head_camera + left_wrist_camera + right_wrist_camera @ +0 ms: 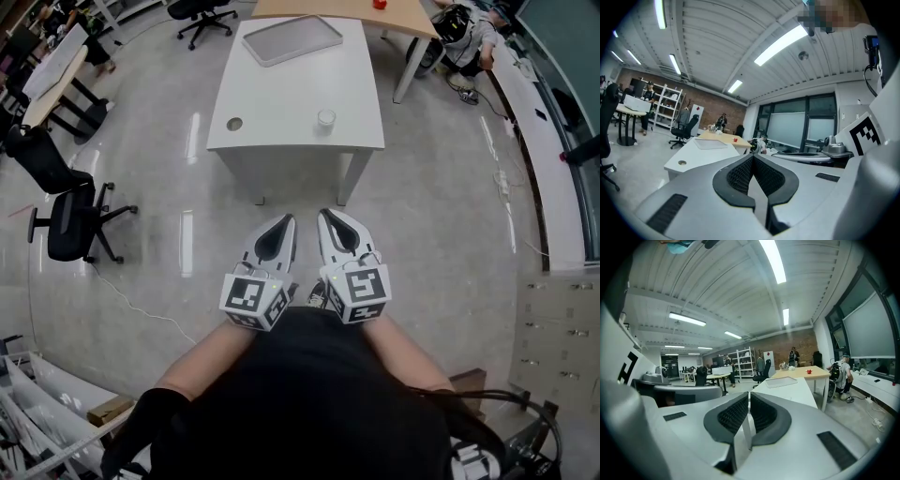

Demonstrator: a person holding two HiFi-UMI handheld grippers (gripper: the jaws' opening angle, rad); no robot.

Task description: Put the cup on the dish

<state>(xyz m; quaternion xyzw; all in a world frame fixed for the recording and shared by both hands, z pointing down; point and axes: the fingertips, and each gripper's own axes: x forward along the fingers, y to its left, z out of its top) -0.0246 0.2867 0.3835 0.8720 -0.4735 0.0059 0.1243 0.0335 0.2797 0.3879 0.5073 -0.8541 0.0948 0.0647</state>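
Head view sets the cup well ahead of the right gripper, nearer than the left gripper, both clenched empty, dish beyond.

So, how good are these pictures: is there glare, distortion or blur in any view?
Head view: strong fisheye bending toward the edges, and lamp glare streaks the shiny floor beside the white table. Left gripper view: dark round vignette, and the ceiling lamp is overexposed. Right gripper view: same vignette, with a bright lamp strip.
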